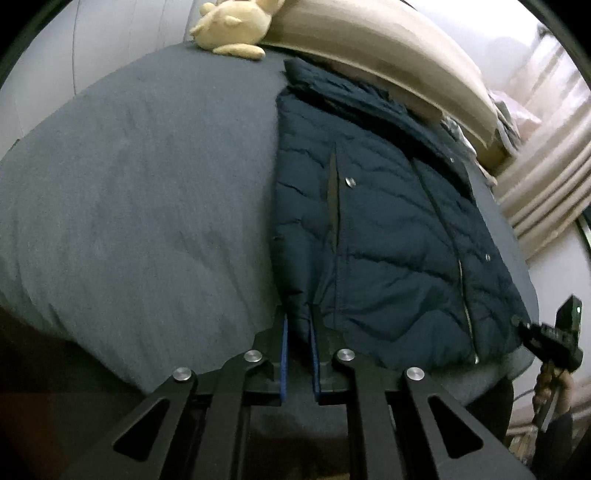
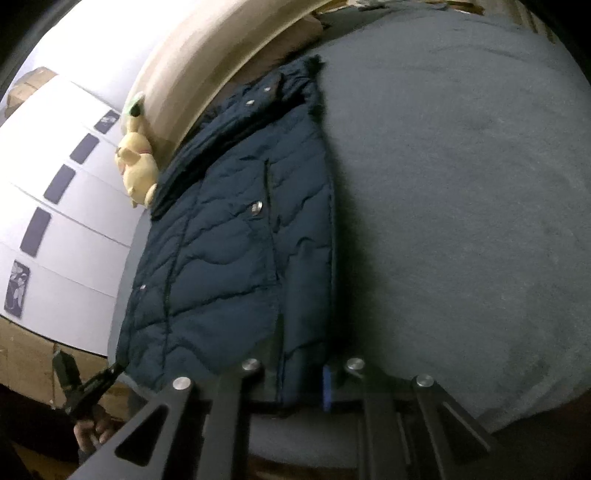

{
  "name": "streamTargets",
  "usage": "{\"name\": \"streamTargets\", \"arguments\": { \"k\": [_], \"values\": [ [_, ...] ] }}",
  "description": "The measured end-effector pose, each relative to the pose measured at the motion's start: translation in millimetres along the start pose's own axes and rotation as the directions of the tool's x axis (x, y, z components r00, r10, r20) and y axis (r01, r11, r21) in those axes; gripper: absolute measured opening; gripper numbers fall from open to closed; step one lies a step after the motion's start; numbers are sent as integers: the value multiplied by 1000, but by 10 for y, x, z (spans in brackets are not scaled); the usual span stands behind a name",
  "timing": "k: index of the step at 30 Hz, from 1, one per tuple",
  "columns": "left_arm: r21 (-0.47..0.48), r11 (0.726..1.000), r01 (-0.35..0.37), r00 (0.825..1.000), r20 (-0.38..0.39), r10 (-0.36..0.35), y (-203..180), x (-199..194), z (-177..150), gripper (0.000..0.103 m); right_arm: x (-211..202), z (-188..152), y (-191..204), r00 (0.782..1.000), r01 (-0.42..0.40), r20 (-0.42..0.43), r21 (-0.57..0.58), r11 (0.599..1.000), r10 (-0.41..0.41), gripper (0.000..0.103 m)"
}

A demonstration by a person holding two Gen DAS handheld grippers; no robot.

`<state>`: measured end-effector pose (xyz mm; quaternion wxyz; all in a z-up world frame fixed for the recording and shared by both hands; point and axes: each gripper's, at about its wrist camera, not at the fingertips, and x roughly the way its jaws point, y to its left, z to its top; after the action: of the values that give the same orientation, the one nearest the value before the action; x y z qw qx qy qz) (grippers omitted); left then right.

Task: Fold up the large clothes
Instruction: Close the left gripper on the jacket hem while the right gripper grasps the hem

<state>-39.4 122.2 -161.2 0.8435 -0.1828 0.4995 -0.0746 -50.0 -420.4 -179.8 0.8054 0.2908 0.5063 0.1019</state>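
Left gripper (image 1: 298, 325): seen nearest the left wrist camera, with black linkage arms and blue pads; the jaws are drawn narrow and are clamped on a fold at the hem of the jacket's near left corner.
Right gripper (image 2: 304, 373): seen at the bottom of the right wrist view, slightly blurred; the jaws are closed tight on the hem at the jacket's near right corner, with a blue pad shown against the fabric.
Jacket (image 1: 388, 236): a dark navy quilted puffer jacket is laid lengthwise on the bed, hem toward the cameras and collar toward the headboard; the front is turned up, with snap buttons and a zip line visible. Both near corners are held by the grippers.
Bed cover (image 1: 140, 192): a grey cover is spread under the jacket; a wide bare area is seen on each side of the garment.
Headboard (image 1: 369, 48): a pale, padded board is seen along the far edge of the bed, just beyond the jacket's collar.
Plush toy (image 1: 232, 29): a yellow soft toy is propped at the head of the bed against the headboard, near the collar but apart from it.
Hand (image 2: 90, 432): the person's hand on the left gripper's handle is seen at the lower left of the right wrist view.
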Motion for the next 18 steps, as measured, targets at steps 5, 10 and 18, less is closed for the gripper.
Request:
{"name": "streamTargets", "arguments": {
  "k": [5, 10, 18],
  "values": [
    [-3, 1000, -24, 1000, -1, 24, 12, 50, 27, 17, 49, -5, -138, 999, -38, 1, 55, 998, 38, 20],
    [-20, 995, -95, 995, 23, 95, -14, 44, 107, 54, -26, 4, -226, 998, -52, 50, 94, 994, 47, 76],
    [51, 990, -133, 991, -2, 134, -180, 215, 106, 54, 92, -30, -152, 997, -75, 13, 71, 995, 74, 38]
  ]
}}
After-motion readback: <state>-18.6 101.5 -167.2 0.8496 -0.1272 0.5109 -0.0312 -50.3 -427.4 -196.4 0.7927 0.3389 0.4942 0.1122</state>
